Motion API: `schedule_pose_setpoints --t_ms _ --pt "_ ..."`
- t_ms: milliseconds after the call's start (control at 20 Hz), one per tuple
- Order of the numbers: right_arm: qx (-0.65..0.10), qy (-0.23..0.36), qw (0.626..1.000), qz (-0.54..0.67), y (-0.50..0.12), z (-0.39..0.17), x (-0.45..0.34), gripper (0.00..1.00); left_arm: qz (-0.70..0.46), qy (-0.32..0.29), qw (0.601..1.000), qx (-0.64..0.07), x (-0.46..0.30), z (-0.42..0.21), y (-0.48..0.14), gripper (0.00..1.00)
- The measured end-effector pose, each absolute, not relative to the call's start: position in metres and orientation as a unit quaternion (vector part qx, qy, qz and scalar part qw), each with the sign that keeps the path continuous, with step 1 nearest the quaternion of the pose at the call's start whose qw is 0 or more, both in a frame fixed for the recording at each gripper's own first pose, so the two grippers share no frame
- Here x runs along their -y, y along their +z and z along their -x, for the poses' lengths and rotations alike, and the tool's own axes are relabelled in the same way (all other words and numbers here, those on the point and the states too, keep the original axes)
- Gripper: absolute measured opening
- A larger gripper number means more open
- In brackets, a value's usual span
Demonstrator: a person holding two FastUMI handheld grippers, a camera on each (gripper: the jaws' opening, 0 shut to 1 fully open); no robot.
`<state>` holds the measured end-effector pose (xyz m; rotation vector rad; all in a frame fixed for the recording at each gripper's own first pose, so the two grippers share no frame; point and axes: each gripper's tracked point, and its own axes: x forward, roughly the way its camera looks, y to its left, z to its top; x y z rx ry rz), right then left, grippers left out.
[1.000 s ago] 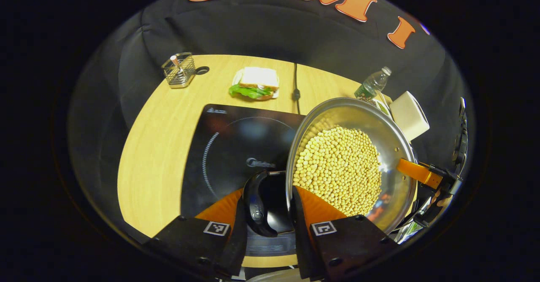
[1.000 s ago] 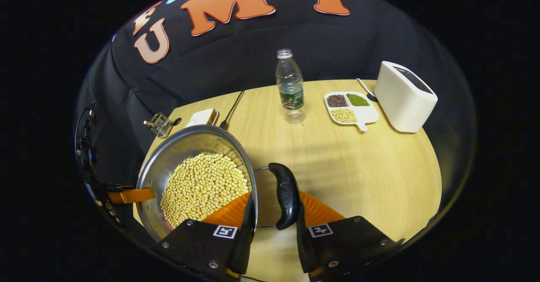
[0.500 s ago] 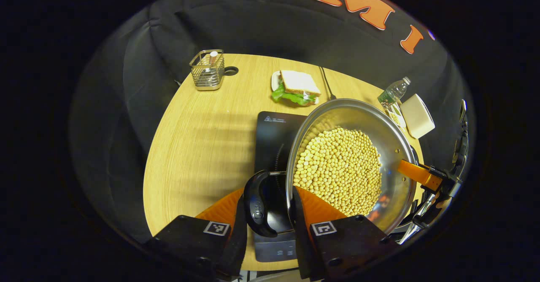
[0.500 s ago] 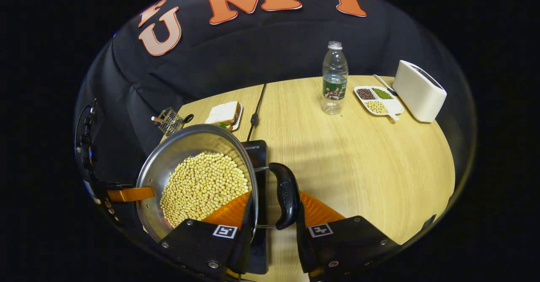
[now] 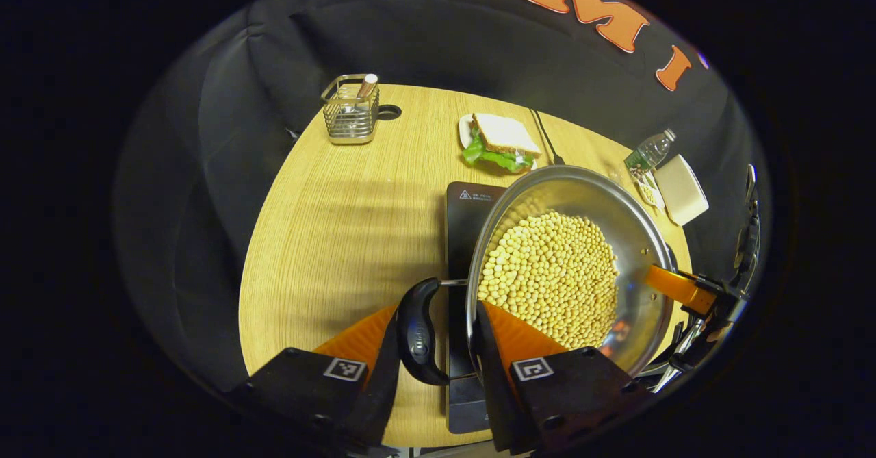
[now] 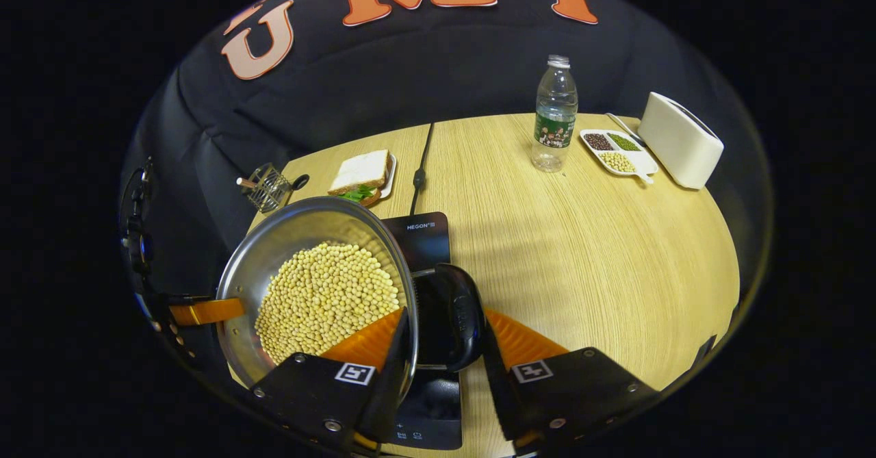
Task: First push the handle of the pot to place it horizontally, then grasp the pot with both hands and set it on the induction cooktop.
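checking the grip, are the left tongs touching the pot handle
Touching. In the left gripper view, the left tongs close on the pot's black side handle, with both fingers pressed against it and no gap showing.

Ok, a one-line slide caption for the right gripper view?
Right gripper clamps the pot's black handle, bean-filled pot above the induction cooktop.

Silver pot point(image 5: 636, 239) brimming with pale yellow soybeans point(image 5: 551, 276). Black handles point(image 6: 457, 317), glossy black induction cooktop point(image 6: 424, 232). Light woodgrain table point(image 6: 602, 252).
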<state>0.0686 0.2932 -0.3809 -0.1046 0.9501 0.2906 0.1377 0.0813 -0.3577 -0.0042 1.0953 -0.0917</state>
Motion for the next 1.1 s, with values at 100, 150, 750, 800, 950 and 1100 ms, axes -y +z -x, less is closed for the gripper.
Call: schedule_pose_setpoints --t_ms 100,150,750,800,950,1100 --pt "-0.435 0.145 0.887 0.051 -0.361 -0.075 -0.293 0.71 -0.008 -0.035 0.866 -0.499 -0.087 -0.146 -0.342 0.87" --pt "-0.424 0.147 0.892 0.052 -0.349 -0.08 -0.292 0.83 -0.007 -0.03 0.873 -0.487 -0.087 -0.152 -0.328 1.0" --pt "-0.171 0.183 0.965 0.083 -0.056 -0.132 -0.292 0.94 0.004 -0.036 0.985 -0.167 -0.105 -0.211 0.022 0.98" --pt "-0.149 0.187 0.967 0.086 -0.032 -0.128 -0.291 0.95 0.009 -0.041 0.989 -0.142 -0.106 -0.21 0.052 0.97" --pt "-0.084 0.186 0.973 0.103 0.037 -0.113 -0.281 0.95 -0.007 -0.032 0.998 -0.062 -0.128 -0.201 0.154 0.97" --pt "-0.043 0.187 0.977 0.094 0.091 -0.09 -0.277 0.94 -0.049 0.01 0.999 -0.013 -0.147 -0.175 0.215 0.97"
